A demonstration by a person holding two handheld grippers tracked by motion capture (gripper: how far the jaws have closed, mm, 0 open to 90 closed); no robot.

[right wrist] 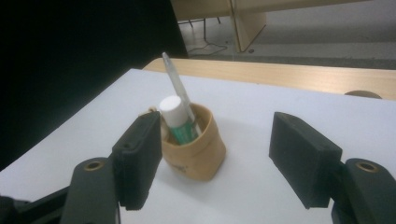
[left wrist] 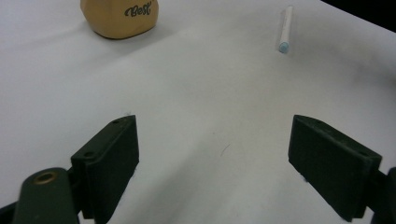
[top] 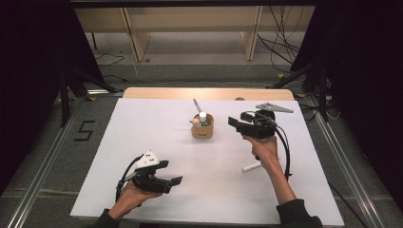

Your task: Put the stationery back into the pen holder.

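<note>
A tan cup-shaped holder (top: 202,127) stands near the middle of the white table (top: 157,137); in the right gripper view the holder (right wrist: 196,149) carries a white-capped green tube (right wrist: 175,116) and a thin grey pen (right wrist: 176,86) leaning back. A white pen (top: 251,166) lies flat on the table, also visible as the white pen (left wrist: 285,29). My right gripper (top: 234,122) is held above the table just right of the holder, jaws open and empty. My left gripper (top: 175,181) rests low at the front left, open and empty, pointing right toward the holder (left wrist: 120,17).
A wooden strip (top: 209,93) runs along the table's far edge. Beyond it are wooden shelf legs (top: 135,38), cables on the floor and black tripod legs (top: 71,80) at both sides. A "5" marking (top: 84,130) is on the floor at left.
</note>
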